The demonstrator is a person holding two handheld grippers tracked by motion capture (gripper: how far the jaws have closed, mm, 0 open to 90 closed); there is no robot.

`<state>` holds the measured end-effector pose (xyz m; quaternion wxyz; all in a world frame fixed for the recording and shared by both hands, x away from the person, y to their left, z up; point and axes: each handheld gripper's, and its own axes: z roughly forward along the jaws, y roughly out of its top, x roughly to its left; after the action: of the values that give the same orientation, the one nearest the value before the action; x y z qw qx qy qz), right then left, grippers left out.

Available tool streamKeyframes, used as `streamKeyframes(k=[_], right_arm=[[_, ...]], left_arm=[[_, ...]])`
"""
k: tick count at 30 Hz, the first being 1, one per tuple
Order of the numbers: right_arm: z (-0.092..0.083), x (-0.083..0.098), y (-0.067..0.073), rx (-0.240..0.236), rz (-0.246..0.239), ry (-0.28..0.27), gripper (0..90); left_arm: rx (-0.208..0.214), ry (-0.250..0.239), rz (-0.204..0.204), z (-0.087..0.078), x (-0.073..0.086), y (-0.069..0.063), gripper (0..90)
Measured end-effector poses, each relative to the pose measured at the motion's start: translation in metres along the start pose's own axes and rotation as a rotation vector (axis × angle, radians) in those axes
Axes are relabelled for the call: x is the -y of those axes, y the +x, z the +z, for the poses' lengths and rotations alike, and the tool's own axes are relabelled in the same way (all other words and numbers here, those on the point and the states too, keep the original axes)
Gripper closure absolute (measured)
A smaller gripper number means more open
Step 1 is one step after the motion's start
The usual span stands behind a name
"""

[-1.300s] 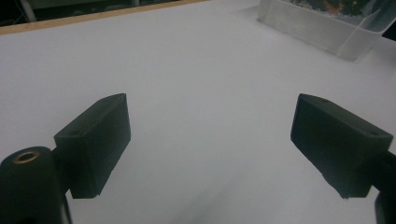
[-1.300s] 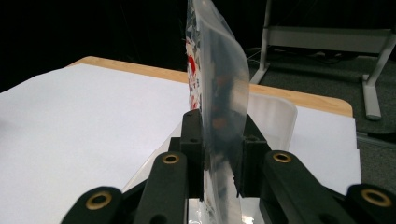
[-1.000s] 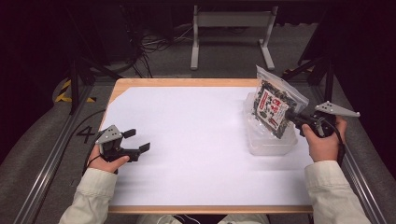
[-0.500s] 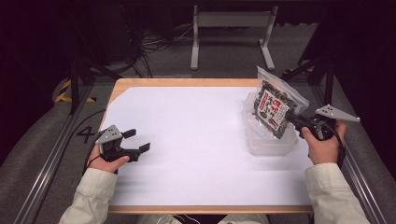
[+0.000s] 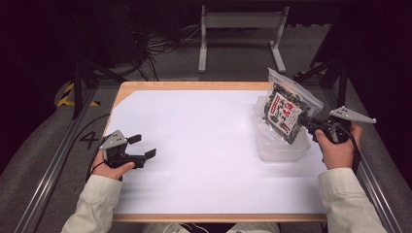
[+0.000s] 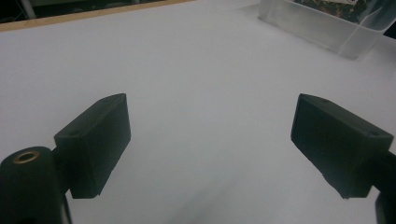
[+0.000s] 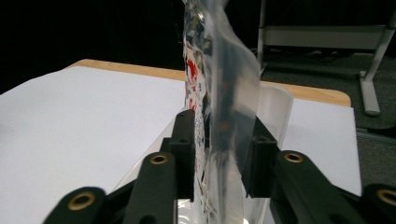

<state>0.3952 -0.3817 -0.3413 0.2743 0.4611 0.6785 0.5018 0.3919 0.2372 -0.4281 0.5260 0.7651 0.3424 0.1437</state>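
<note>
A clear plastic bag [image 5: 286, 108] with a dark, red and white print is held upright above a clear plastic container [image 5: 281, 141] at the table's right. My right gripper [image 5: 305, 119] is shut on the bag's edge. In the right gripper view the bag [image 7: 219, 93] stands between the two black fingers [image 7: 186, 144], with the container [image 7: 275, 105] behind it. My left gripper [image 5: 144, 145] rests low at the table's left, open and holding nothing. In the left gripper view its fingers [image 6: 95, 140] spread wide over bare white surface, and the container [image 6: 322, 28] sits far off at the top right.
The white table top [image 5: 194, 145] has a wooden rim [image 5: 194, 85]. Behind it stand a grey metal frame [image 5: 240, 29] and cables on the floor. Metal rails [image 5: 53, 165] run along both sides of the table.
The right gripper with the bag has shifted slightly down and toward the person. The left gripper has stayed in place.
</note>
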Motion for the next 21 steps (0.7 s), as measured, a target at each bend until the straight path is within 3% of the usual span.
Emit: streamKeyframes(k=[6, 9, 16, 21], right_arm=[[-0.005, -0.005, 0.0, 0.006, -0.007, -0.031, 54.6], [-0.011, -0.014, 0.002, 0.002, -0.02, -0.068, 39.8], [-0.019, -0.034, 0.009, -0.006, -0.064, -0.102, 33.2], [-0.029, -0.056, 0.019, -0.008, -0.124, -0.139, 31.0]], left_arm=[[0.0, 0.004, 0.0, 0.0, 0.0, 0.0, 12.8], [-0.001, 0.002, 0.001, 0.0, 0.0, -0.001, 12.7], [-0.004, 0.006, 0.006, -0.002, 0.0, -0.001, 12.6], [-0.008, 0.014, 0.012, -0.004, 0.001, -0.003, 12.3]])
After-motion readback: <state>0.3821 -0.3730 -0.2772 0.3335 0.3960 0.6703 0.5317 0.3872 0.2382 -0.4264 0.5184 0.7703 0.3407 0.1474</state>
